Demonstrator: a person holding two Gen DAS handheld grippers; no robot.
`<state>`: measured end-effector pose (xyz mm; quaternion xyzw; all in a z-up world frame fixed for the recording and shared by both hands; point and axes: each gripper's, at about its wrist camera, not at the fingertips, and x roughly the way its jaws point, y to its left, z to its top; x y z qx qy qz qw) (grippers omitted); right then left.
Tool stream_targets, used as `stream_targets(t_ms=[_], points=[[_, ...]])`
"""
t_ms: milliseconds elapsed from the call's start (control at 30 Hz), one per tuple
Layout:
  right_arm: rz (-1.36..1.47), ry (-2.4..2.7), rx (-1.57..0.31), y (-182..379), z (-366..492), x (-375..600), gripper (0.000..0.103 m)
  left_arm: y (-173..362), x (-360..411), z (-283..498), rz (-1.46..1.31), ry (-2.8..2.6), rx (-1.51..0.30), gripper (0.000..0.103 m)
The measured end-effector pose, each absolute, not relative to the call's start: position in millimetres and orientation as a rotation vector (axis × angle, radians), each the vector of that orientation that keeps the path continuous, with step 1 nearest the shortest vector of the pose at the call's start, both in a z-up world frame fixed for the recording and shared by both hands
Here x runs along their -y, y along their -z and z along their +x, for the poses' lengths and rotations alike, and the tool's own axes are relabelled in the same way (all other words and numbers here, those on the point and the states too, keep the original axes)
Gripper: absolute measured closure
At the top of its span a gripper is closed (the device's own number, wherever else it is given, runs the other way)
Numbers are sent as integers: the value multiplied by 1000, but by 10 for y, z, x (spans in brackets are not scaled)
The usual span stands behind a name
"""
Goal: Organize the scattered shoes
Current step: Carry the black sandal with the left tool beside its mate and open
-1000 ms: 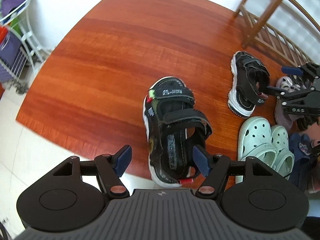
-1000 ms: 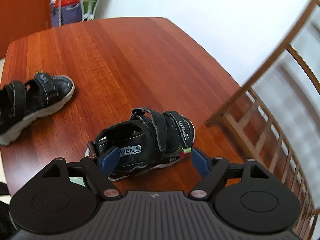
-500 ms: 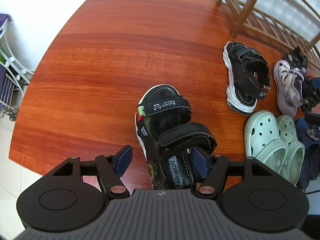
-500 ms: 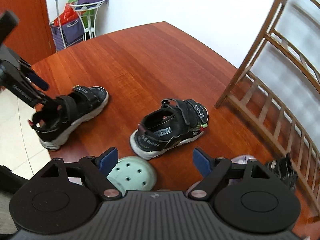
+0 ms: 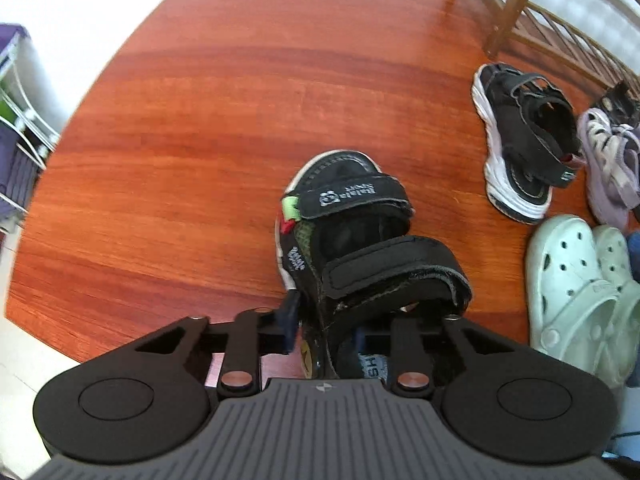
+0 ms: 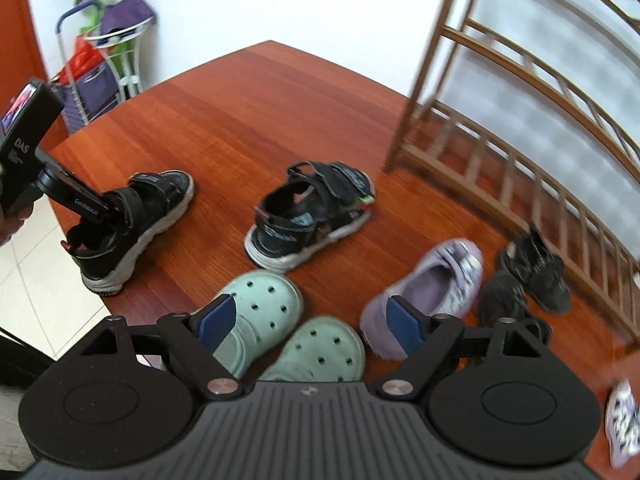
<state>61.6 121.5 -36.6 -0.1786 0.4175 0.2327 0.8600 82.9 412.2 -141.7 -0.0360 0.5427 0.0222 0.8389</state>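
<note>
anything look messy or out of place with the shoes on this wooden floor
Yes. The two black strap sandals lie apart at different angles, not paired. One purple sneaker sits by the black shoes, its likely mate stray at the lower right. Only the mint green clogs sit together. The wooden rack looks empty.

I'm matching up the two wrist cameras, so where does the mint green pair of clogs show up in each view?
Left wrist: the mint green clogs lie at the right edge, below the white-soled black sandal.
Right wrist: the clogs are at bottom centre, just beyond the open right gripper.
Shared landmark: the wooden shoe rack.
</note>
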Motion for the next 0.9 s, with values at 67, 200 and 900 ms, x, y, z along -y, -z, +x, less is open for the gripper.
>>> stream_targets(t_ms=[67, 200, 900], points=[[-364, -465, -876, 363, 566, -1143, 15, 1380, -4135, 828, -77, -58, -1131, 85], [-345, -422, -879, 379, 474, -1009, 14, 1234, -4161, 895, -61, -53, -1079, 88], [-198, -217, -888, 348, 165, -398, 14, 977, -3880, 2026, -33, -8, -955, 90]])
